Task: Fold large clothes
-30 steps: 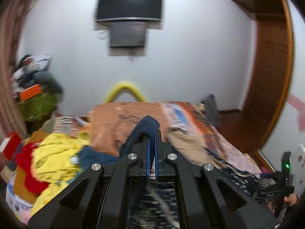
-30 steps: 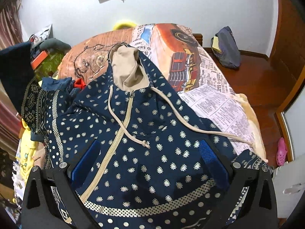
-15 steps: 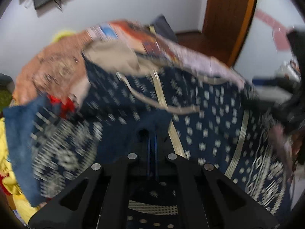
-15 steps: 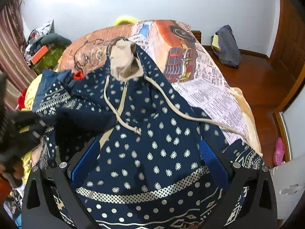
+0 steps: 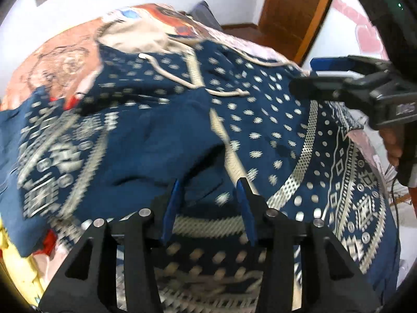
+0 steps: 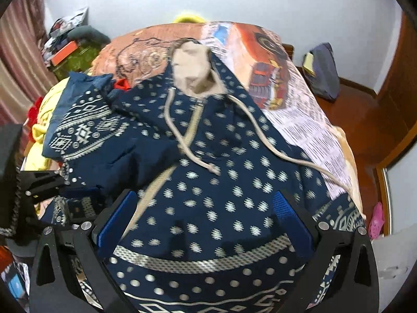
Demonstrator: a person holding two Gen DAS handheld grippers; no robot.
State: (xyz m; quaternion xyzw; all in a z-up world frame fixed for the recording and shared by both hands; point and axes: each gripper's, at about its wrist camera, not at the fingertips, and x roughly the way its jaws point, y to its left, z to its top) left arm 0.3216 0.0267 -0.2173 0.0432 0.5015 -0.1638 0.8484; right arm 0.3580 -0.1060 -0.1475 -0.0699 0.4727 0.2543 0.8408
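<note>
A navy hoodie (image 6: 221,182) with white dots and a beige hood (image 6: 192,73) lies face up on the bed. Its left sleeve (image 6: 135,161) is folded over the chest. In the left wrist view the same hoodie (image 5: 260,120) fills the frame. My left gripper (image 5: 208,185) hangs low over the folded sleeve (image 5: 146,140). Its jaws are opening, and the sleeve cloth lies loose between them, not pinched. My right gripper (image 6: 204,198) is wide open above the hoodie's lower front and holds nothing. It also shows at the right edge as the right gripper (image 5: 315,74).
The printed bed cover (image 6: 260,52) lies under the hoodie. Yellow and red clothes (image 6: 39,109) are piled at the bed's left side. A dark bag (image 6: 323,73) and a pink shoe (image 6: 376,219) sit on the wooden floor at right. A wooden door (image 5: 294,7) stands beyond.
My left gripper came down from high up with the sleeve, laid it across the hoodie's front, and its jaws parted. My right gripper shifted slightly and stayed open.
</note>
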